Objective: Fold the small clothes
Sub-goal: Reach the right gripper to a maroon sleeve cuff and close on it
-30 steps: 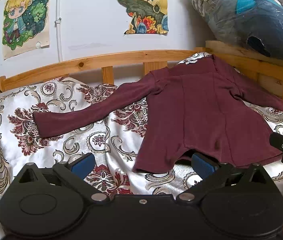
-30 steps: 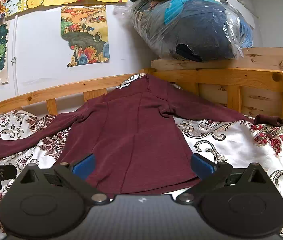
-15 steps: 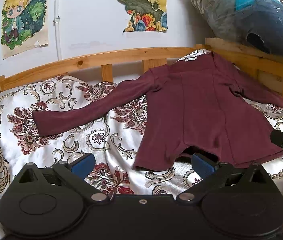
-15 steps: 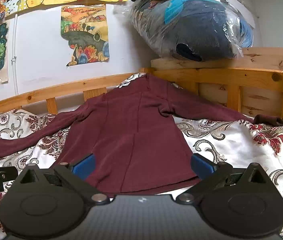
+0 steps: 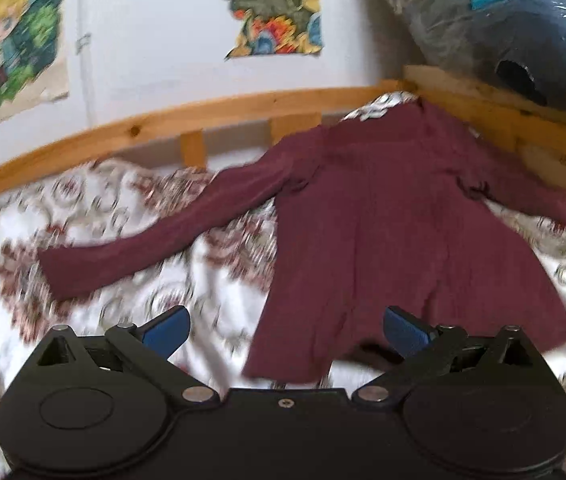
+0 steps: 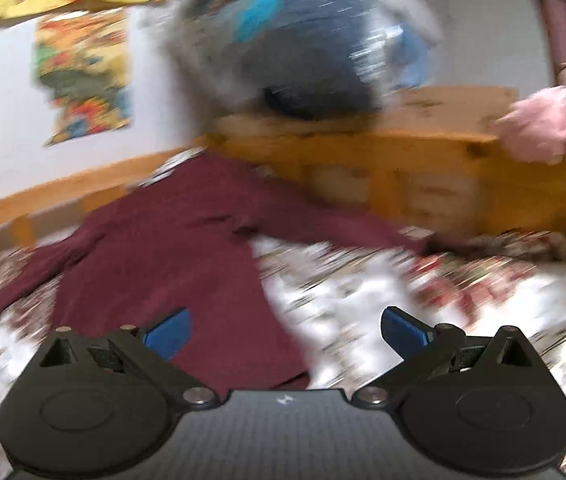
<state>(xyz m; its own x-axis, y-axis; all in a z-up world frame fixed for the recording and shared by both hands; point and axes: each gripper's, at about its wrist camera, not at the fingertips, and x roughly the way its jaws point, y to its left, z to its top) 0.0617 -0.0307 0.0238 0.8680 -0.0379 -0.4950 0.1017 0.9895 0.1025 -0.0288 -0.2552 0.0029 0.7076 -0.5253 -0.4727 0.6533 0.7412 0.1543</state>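
Observation:
A small maroon long-sleeved top lies spread flat on the patterned bedspread, collar towards the wooden rail, both sleeves stretched out. My left gripper is open and empty, just short of the hem's left corner. In the right wrist view the top lies to the left and its right sleeve runs across the middle. My right gripper is open and empty, above the hem's right corner and the bare bedspread. Both views are blurred by motion.
A wooden bed rail runs along the back, with a wooden headboard at the right. A plastic-wrapped bundle sits on top of it. A pink soft thing shows at the right edge. Posters hang on the white wall.
Both grippers have swung to the right, the right one more, so the top sits further left in its view. Both stay open. The top has not moved.

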